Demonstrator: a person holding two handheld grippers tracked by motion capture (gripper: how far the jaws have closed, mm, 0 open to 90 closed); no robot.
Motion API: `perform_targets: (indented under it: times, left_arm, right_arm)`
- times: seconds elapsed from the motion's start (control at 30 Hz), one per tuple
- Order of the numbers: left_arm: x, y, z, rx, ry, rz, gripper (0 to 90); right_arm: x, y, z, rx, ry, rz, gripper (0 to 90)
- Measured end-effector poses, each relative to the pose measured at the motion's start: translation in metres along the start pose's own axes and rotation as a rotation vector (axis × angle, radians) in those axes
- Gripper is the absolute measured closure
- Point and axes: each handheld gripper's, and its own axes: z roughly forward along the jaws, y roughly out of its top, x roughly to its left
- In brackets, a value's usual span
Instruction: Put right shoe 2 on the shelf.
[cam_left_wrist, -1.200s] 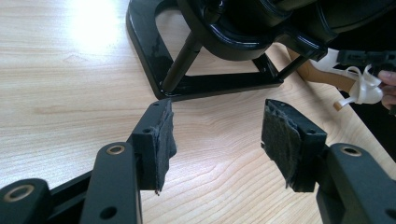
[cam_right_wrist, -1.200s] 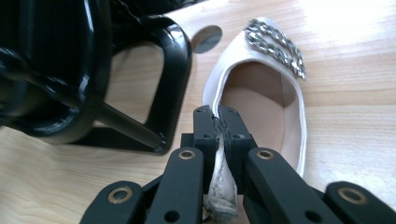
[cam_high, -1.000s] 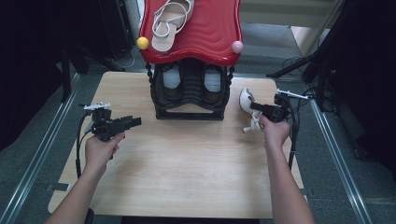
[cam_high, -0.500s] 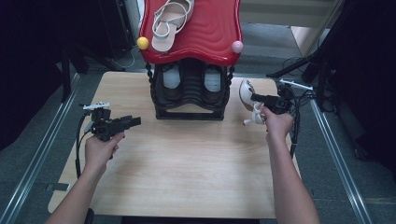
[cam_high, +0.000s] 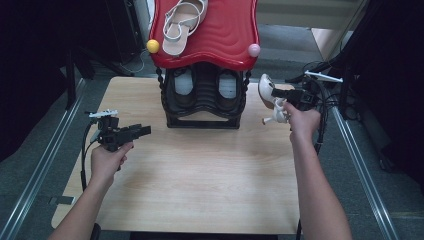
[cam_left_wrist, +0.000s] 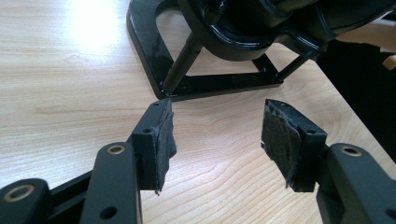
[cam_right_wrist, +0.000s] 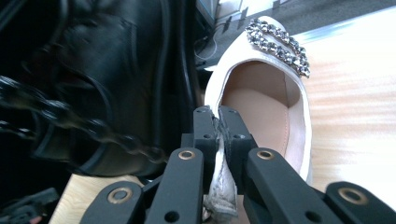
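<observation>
A white high-heeled shoe (cam_high: 266, 89) with a jewelled buckle (cam_right_wrist: 279, 45) hangs off the table to the right of the black shoe rack (cam_high: 205, 95). My right gripper (cam_high: 278, 96) is shut on its side wall; in the right gripper view the jaws pinch the white rim (cam_right_wrist: 218, 126). A strappy beige sandal (cam_high: 181, 20) lies on the rack's red top (cam_high: 220, 35). Dark shoes (cam_high: 227, 90) sit on the shelf below. My left gripper (cam_high: 142, 131) hovers over the table's left side, open and empty, pointing at the rack's base (cam_left_wrist: 205, 79).
A yellow ball (cam_high: 153, 46) and a pink ball (cam_high: 254, 50) mark the red top's front corners. Metal rails (cam_high: 40, 165) run along both sides of the wooden table (cam_high: 200, 185). Cables (cam_high: 320, 125) trail at the right edge.
My right gripper has lifted the white heeled shoe up off the table, beside the rack. The left gripper has stayed where it was.
</observation>
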Motion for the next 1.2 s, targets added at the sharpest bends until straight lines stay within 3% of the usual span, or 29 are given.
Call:
perform_targets:
  times: [0.23,0.4,0.53,0.77,1.0,1.2]
  left_arm:
    - [-0.001,0.0,0.0,0.005,0.001,0.011,44.0]
    - [-0.003,-0.001,0.001,0.013,0.003,0.019,44.0]
    - [-0.002,-0.001,0.001,0.013,-0.015,0.014,44.0]
    - [-0.003,-0.001,0.001,0.009,-0.011,0.017,44.1]
    - [-0.004,-0.001,0.002,0.015,-0.009,0.025,44.1]
    - [-0.004,-0.001,0.0,0.01,-0.022,0.026,44.0]
  right_arm:
    - [0.02,0.019,-0.012,-0.018,0.006,-0.011,88.4]
    - [0.033,0.036,-0.022,-0.029,0.033,0.009,88.4]
    - [0.049,0.052,-0.028,-0.043,0.027,-0.003,88.3]
    - [0.079,0.08,-0.043,-0.089,0.054,-0.038,88.3]
    - [0.103,0.103,-0.061,-0.128,0.079,-0.032,88.2]
    - [0.129,0.124,-0.076,-0.168,0.086,-0.059,88.2]
